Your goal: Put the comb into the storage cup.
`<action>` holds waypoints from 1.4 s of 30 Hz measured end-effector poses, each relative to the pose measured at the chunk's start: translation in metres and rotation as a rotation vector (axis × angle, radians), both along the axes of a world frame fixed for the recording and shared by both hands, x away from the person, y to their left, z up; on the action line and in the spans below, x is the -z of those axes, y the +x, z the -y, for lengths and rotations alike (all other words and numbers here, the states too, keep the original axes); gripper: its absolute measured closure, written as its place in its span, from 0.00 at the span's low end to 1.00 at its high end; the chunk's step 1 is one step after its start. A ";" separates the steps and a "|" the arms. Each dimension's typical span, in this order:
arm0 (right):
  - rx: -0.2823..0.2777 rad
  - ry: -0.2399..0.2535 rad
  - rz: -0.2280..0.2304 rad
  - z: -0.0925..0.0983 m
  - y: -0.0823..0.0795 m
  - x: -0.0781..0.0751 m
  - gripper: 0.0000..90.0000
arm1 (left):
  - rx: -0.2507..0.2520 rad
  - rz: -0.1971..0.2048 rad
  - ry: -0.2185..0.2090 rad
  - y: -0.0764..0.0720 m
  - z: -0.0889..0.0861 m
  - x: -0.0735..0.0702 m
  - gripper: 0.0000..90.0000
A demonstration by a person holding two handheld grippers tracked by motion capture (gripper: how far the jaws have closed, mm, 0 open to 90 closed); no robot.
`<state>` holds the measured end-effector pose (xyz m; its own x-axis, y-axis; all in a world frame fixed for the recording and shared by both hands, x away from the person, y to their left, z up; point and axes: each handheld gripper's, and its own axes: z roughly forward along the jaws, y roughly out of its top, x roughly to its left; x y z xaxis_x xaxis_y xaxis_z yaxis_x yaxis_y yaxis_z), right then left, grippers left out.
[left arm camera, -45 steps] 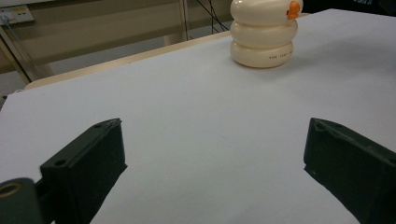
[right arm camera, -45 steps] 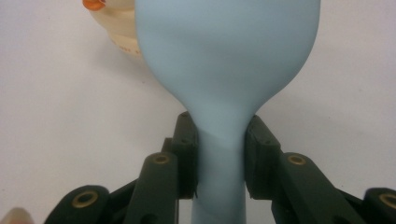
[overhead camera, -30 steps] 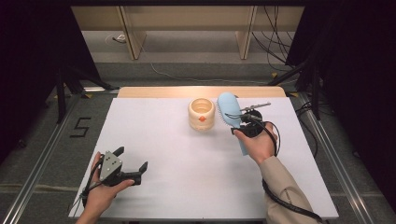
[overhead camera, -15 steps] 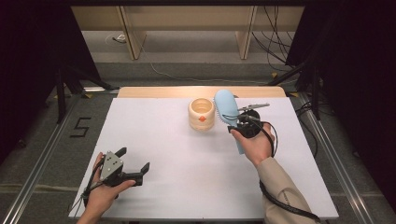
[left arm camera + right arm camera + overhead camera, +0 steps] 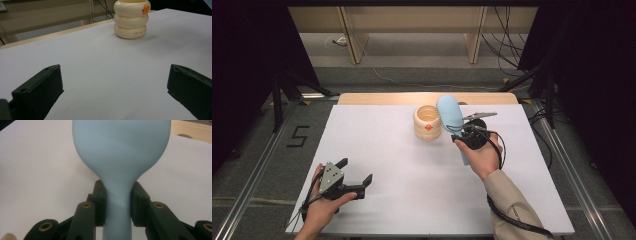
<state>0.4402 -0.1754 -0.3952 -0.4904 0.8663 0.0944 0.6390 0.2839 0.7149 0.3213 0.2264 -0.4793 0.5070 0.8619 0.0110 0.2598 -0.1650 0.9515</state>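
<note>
Looking down from the high view, the blue spatula (image 5: 450, 114) is held tilted by the right gripper (image 5: 463, 134) just beside the cream ringed pot (image 5: 428, 122); the head is best steered over the rim. In the left gripper view, the left gripper (image 5: 113, 87) is spread wide and empty, the pot standing ahead. In the right gripper view, the neck is pinched between partly closed jaws; that grip should be kept firm.

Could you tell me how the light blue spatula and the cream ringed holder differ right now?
The spatula is light blue, flat and long; the holder is cream, squat, built of stacked rings with an orange mark. The spatula is clamped by its neck in the right tool and held up off the table; the holder stands upright on it, untouched. Both look smooth and matte.
</note>
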 end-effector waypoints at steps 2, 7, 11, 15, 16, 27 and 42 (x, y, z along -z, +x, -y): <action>-0.005 0.003 0.002 -0.002 -0.001 0.000 0.78 | -0.001 0.000 -0.001 0.000 0.000 0.000 0.00; -0.014 0.011 0.010 -0.005 -0.002 0.001 0.78 | -0.002 0.001 -0.001 0.000 0.000 0.000 0.00; -0.026 0.019 0.011 -0.009 -0.003 0.002 0.78 | -0.002 0.001 -0.006 0.000 0.000 0.000 0.00; -0.037 0.023 0.017 -0.014 -0.005 0.003 0.78 | -0.003 0.001 -0.006 0.000 -0.001 0.000 0.00; -0.041 0.027 0.019 -0.015 -0.006 0.003 0.78 | -0.003 0.000 -0.007 0.000 -0.001 0.000 0.00; -0.064 0.040 0.044 -0.024 -0.011 0.002 0.78 | -0.004 0.000 -0.015 0.000 -0.001 0.000 0.00; -0.088 0.051 0.072 -0.036 -0.017 0.003 0.78 | 0.008 -0.009 -0.038 0.000 0.001 -0.001 0.00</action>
<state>0.4234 -0.1398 -0.3981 -0.5714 0.8148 0.0985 0.5594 0.2988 0.7732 0.3209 0.2251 -0.4782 0.5142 0.8573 -0.0262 0.2668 -0.1308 0.9548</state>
